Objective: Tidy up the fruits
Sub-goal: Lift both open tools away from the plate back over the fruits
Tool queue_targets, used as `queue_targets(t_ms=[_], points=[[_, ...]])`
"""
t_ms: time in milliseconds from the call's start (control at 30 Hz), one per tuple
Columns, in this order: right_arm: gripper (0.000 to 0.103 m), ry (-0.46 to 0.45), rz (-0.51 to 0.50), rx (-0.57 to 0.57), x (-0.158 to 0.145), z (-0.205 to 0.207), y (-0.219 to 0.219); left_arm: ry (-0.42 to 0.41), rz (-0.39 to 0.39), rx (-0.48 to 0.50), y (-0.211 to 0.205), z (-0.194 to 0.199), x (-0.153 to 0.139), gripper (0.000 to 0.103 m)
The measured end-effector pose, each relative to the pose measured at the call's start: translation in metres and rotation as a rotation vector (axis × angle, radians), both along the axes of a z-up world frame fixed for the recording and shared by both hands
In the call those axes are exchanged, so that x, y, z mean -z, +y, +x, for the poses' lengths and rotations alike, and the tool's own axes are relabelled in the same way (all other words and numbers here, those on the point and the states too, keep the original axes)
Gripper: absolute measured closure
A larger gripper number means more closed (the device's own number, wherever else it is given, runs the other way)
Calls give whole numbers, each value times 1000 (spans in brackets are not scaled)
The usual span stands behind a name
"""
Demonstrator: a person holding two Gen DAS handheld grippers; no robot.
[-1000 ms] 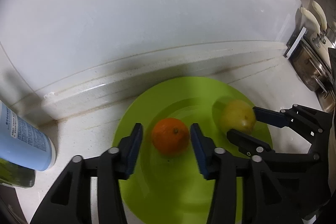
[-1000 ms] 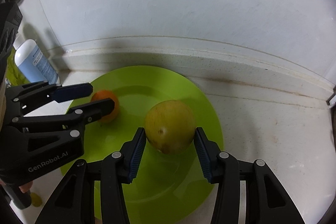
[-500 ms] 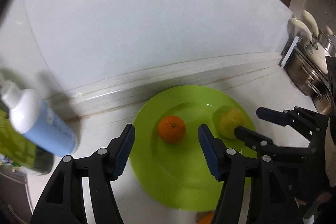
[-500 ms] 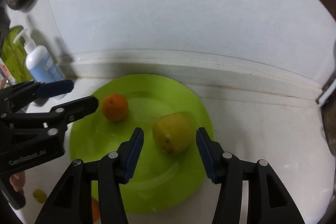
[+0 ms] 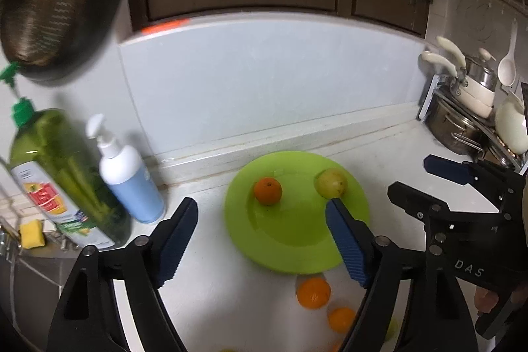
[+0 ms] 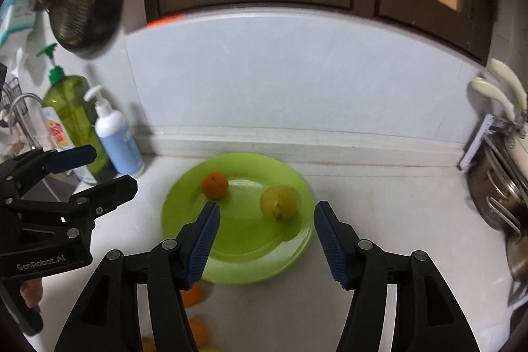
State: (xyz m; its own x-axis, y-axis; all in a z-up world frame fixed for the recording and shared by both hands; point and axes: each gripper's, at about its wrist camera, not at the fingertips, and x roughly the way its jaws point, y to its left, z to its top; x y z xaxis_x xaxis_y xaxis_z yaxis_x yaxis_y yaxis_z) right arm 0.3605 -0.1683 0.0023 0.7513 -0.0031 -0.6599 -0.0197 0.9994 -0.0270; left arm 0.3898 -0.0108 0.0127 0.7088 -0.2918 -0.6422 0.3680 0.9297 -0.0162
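A lime-green plate (image 5: 290, 253) (image 6: 237, 266) lies on the white counter by the backsplash. On it rest a small orange (image 5: 268, 191) (image 6: 215, 185) and a yellow-green lemon (image 5: 331, 183) (image 6: 278, 203), apart from each other. My left gripper (image 5: 260, 225) hangs above and in front of the plate, its jaws opening, nothing between them. My right gripper (image 6: 265, 225) is likewise raised, jaws opening and empty. Two more oranges (image 5: 313, 292) (image 6: 191, 294) lie on the counter in front of the plate, partly hidden by the fingers.
A green dish-soap bottle (image 5: 62, 177) and a white-and-blue pump bottle (image 5: 128, 180) stand at the left beside a sink. Pots and a dish rack (image 5: 468, 121) (image 6: 501, 187) crowd the right. A dark pan (image 5: 49, 5) hangs at upper left under brown cabinets.
Both grippers let go of their fruit, opened wider and pulled up and back from the plate. The orange and the lemon stayed on the plate; more counter and loose oranges came into view.
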Motion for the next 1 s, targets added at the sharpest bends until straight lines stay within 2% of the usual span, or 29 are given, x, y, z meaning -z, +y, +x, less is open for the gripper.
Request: queue_targets(t_ms=[133, 367, 667, 1000], points=[[37, -36, -25, 2, -10, -29, 11, -34, 4, -3, 7, -30, -10, 17], [37, -52, -8, 25, -13, -69, 18, -48, 1, -12, 21, -72, -12, 15], [37, -69, -40, 41, -6, -121, 34, -67, 28, -37, 41, -122, -3, 15], [37, -86, -63, 121, 9, -166, 44, -71, 56, -73, 54, -161, 18, 15]])
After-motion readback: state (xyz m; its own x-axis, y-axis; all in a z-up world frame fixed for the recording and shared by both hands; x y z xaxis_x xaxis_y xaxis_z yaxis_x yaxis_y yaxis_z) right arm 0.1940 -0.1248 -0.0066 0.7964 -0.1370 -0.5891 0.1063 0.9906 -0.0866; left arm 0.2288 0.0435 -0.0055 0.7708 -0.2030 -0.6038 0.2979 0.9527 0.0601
